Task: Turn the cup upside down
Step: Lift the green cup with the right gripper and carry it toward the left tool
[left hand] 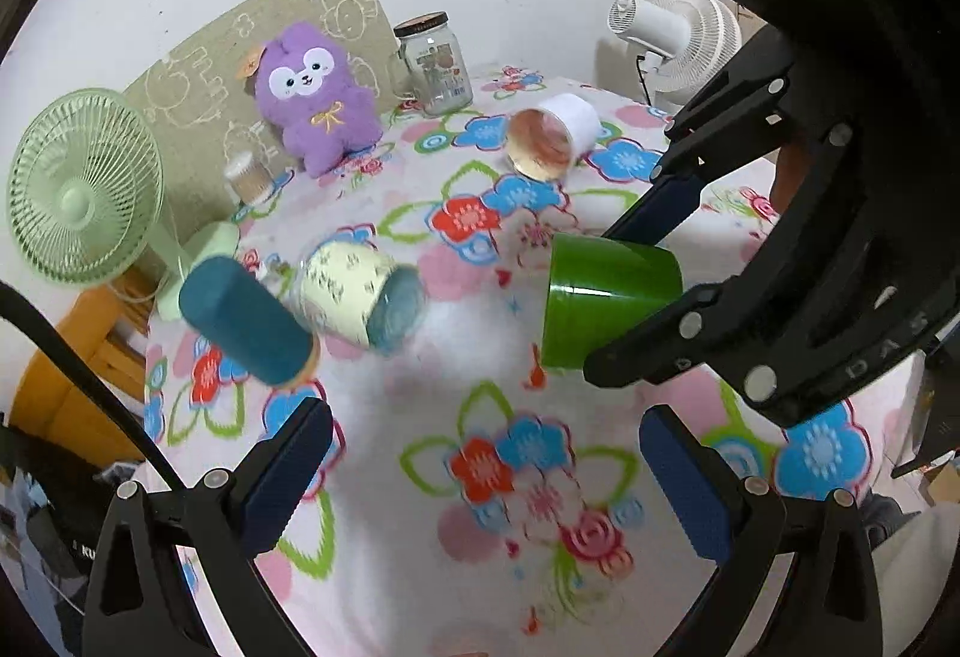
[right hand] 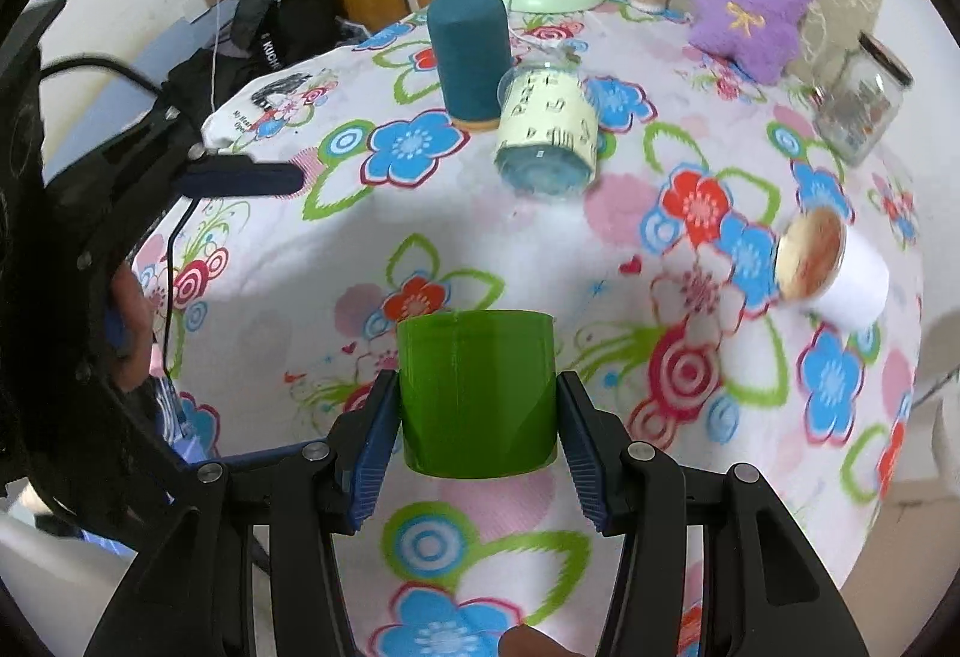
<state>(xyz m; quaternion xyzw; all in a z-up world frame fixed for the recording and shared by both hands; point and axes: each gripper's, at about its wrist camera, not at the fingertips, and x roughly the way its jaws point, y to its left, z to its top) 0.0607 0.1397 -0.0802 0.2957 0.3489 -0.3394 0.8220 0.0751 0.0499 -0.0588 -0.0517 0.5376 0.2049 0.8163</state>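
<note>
Right wrist view: we hold the glossy green plastic cup (right hand: 477, 393) clamped in the right gripper (right hand: 477, 447), above the floral tablecloth (right hand: 420, 237). Left gripper (left hand: 486, 471) hangs spread, empty. Flip apparently underway; next, set the cup rim-down.

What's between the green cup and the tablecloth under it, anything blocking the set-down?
Nothing visible. The right claw grips the glossy green plastic cup over bare floral tablecloth. The lying patterned clear cup, the tipped white paper cup and the open left claw all sit off to the sides.
</note>
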